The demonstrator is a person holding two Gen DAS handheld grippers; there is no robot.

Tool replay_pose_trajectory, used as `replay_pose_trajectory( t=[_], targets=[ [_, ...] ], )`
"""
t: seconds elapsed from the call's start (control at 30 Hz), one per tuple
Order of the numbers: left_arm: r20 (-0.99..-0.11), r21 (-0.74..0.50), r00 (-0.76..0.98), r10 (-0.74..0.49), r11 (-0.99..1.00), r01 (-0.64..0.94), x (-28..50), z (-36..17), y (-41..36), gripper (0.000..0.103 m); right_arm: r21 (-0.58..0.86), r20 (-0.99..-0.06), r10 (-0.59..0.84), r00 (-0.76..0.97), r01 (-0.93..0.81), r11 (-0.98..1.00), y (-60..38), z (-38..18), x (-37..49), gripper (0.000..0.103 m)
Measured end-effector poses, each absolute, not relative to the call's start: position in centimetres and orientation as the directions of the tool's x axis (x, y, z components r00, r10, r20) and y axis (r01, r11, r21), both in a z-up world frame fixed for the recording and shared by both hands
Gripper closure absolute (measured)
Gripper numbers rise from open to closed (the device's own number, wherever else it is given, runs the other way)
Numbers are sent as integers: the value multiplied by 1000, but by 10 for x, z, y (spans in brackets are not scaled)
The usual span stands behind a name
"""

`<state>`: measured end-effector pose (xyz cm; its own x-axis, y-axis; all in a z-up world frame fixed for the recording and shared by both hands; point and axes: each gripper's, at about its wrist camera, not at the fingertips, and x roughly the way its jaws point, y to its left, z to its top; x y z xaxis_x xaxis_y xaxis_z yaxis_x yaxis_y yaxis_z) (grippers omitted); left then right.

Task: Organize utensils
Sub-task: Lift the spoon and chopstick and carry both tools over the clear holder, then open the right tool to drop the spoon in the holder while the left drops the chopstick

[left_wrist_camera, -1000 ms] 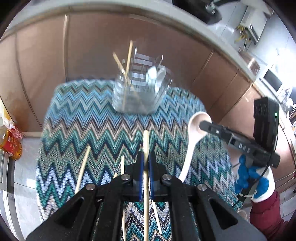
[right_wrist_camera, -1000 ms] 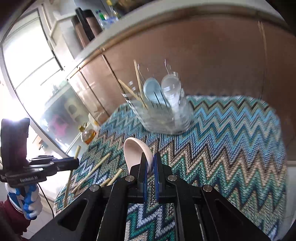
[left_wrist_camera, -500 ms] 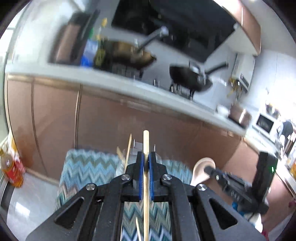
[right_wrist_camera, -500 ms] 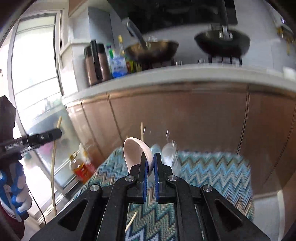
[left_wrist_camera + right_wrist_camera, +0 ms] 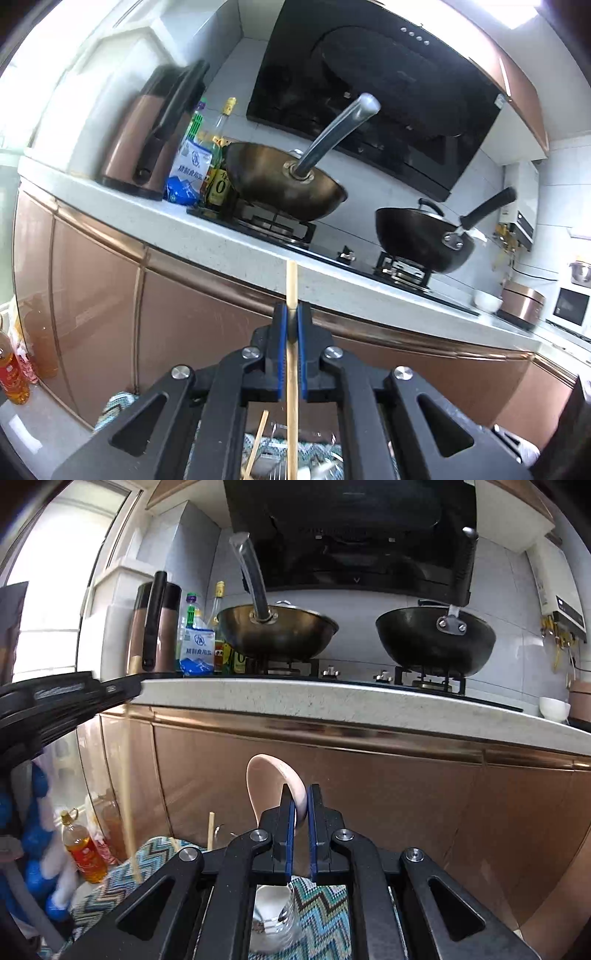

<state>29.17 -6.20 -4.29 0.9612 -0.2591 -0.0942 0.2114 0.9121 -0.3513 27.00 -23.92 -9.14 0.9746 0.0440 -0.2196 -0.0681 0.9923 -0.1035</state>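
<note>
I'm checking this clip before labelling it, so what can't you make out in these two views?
- Left wrist view: the utensil holder is mostly hidden behind the left gripper; its contents are unclear.
- Left wrist view: the chopstick runs off the bottom edge.
- Right wrist view: the spoon handle is hidden between the right gripper fingers.

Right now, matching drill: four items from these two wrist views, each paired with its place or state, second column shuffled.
Items:
1. chopstick
2. spoon
3. bronze wok
4. orange bottle

Places:
A. on the left burner
B. clamped in the right gripper
C. on the floor beside the cabinet
D. clamped in the left gripper

Pairs: 1-D, 2-B, 3-A, 4-C
</note>
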Motion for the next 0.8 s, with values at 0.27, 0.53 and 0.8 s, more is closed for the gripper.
replay_pose_trajectory(
  t=[0.27, 0.53, 0.8],
  targets=[
    [-108, -334, 970, -217, 927, 170, 333, -89, -83, 98, -135, -221, 31, 975, -62, 989, -240, -134, 292, 96],
    [-140, -266, 978, -154, 957, 113, 340, -134, -95, 96, -125, -262, 50, 964, -86, 988, -240, -172, 295, 95],
    [-117, -267, 980, -159, 956, 123, 303, -103, -64, 67, -105, -224, 43, 974, -68, 992, -243, -158, 267, 67]
  ],
)
